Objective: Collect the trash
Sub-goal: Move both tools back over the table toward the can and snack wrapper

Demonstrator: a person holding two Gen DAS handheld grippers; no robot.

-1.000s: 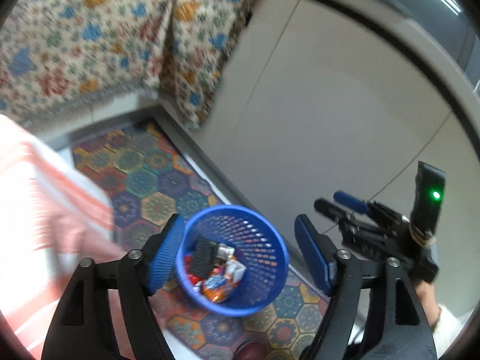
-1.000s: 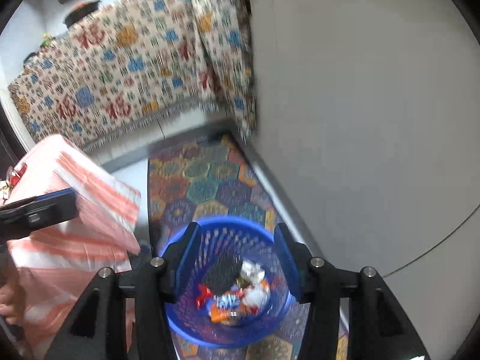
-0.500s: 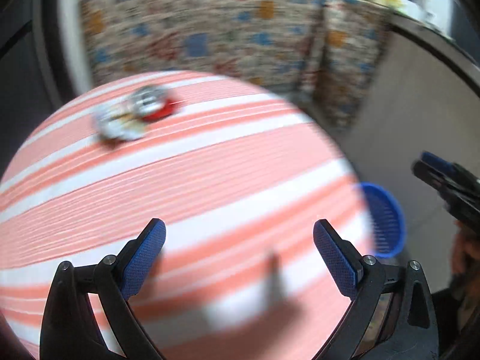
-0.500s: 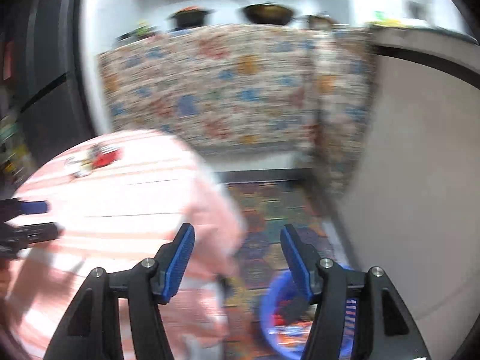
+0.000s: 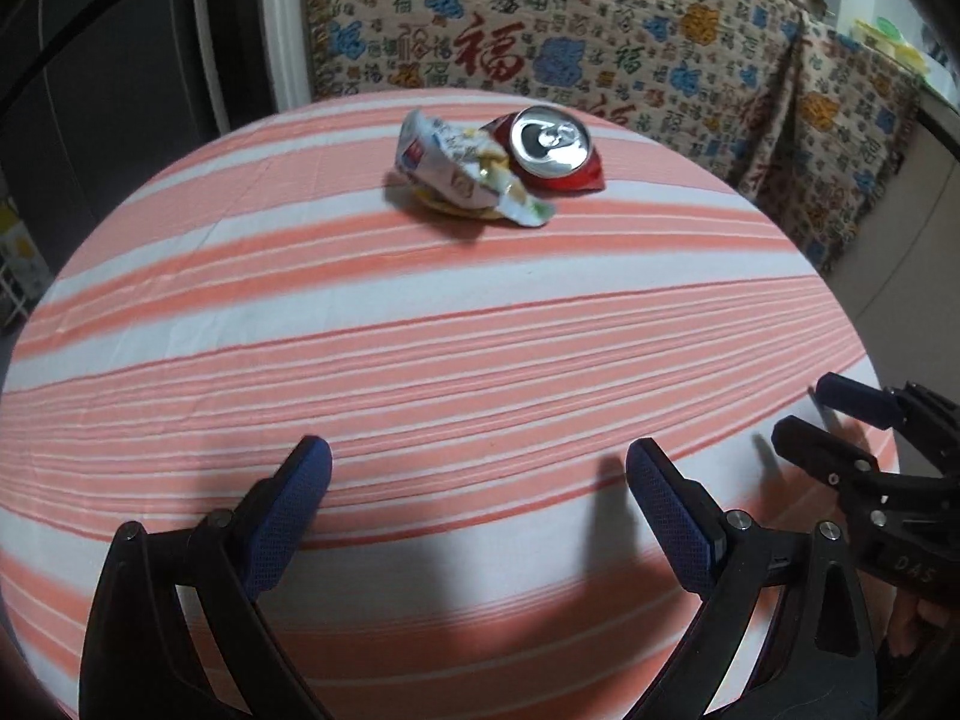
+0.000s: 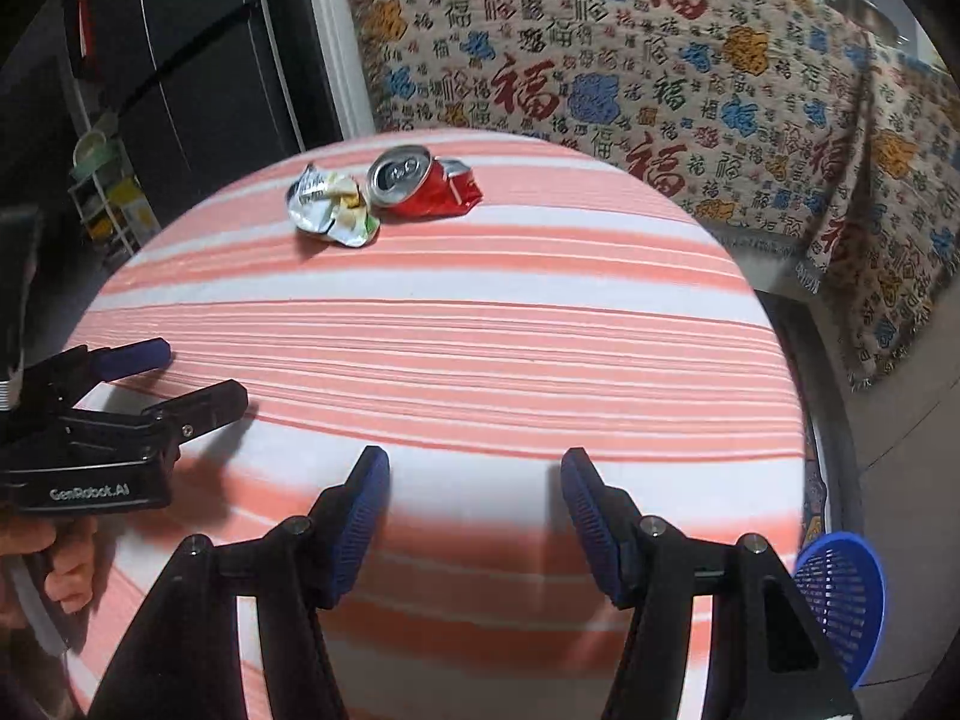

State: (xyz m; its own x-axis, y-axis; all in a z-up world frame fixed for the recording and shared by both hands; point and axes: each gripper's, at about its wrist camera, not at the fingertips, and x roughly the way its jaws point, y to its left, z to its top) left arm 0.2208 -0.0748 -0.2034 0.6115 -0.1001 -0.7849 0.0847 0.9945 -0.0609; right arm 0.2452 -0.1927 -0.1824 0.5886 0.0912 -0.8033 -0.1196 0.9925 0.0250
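Facing the striped worktop (image 5: 480, 360), both tools, left tool (image 5: 477, 483) and right tool (image 6: 474, 495), hang spread and empty; crushed can (image 5: 549, 147) touches wrapper (image 5: 462, 171) at the far edge; blue basket (image 6: 840, 594) waits beside, for drops.

Both wrist cameras look steeply down along their tongs over the striped desk (image 5: 480, 330), sharing the far crushed can (image 6: 420, 186) and wrapper (image 5: 462, 171).
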